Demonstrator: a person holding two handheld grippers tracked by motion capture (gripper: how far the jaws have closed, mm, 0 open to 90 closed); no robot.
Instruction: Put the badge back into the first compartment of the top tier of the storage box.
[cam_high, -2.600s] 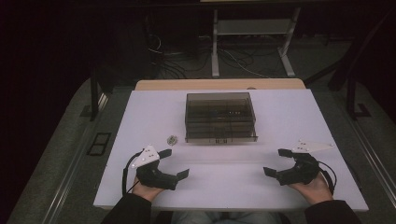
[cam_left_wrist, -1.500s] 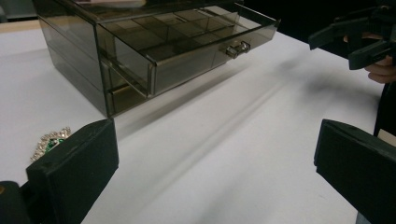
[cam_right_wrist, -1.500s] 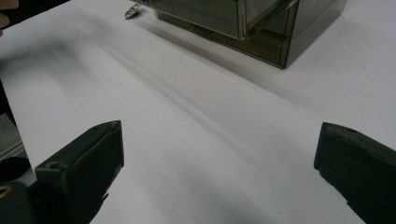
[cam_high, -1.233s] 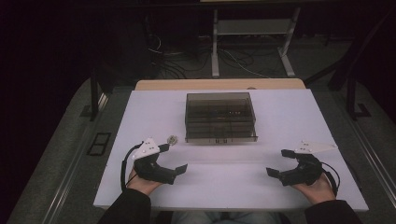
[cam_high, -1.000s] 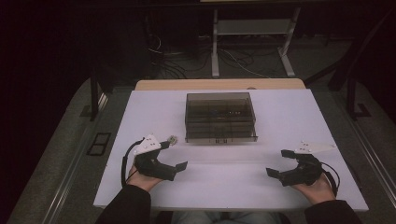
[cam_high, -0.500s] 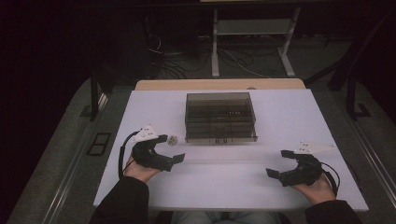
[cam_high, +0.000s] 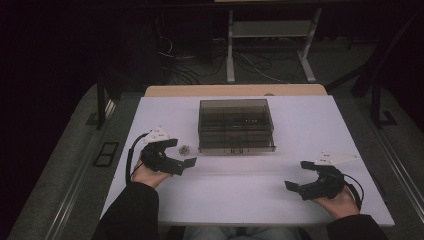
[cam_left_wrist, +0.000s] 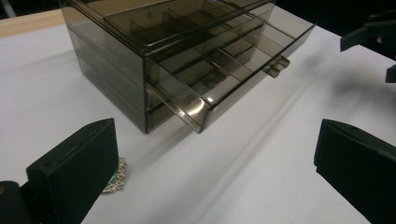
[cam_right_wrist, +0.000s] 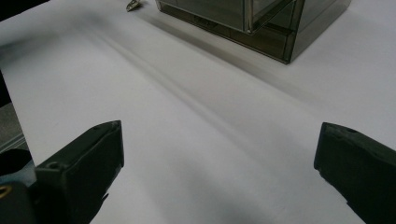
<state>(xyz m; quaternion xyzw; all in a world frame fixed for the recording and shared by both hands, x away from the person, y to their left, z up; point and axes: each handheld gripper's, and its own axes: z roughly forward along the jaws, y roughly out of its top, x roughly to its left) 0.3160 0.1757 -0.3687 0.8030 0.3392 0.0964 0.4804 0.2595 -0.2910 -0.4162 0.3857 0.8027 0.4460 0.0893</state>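
Apparently the left gripper (cam_high: 176, 156), jaws wide apart and empty, is closing in on the small silvery trinket (cam_high: 184, 149) that lies on the white table (cam_high: 250, 185) just left of the smoky translucent plastic drawer box (cam_high: 236, 125). To pick it up cleanly, I judge the jaws should straddle the trinket, come down to the tabletop and pinch gently, keeping clear of the box's near corner. Far right, the right gripper (cam_high: 304, 182) rests spread and empty.
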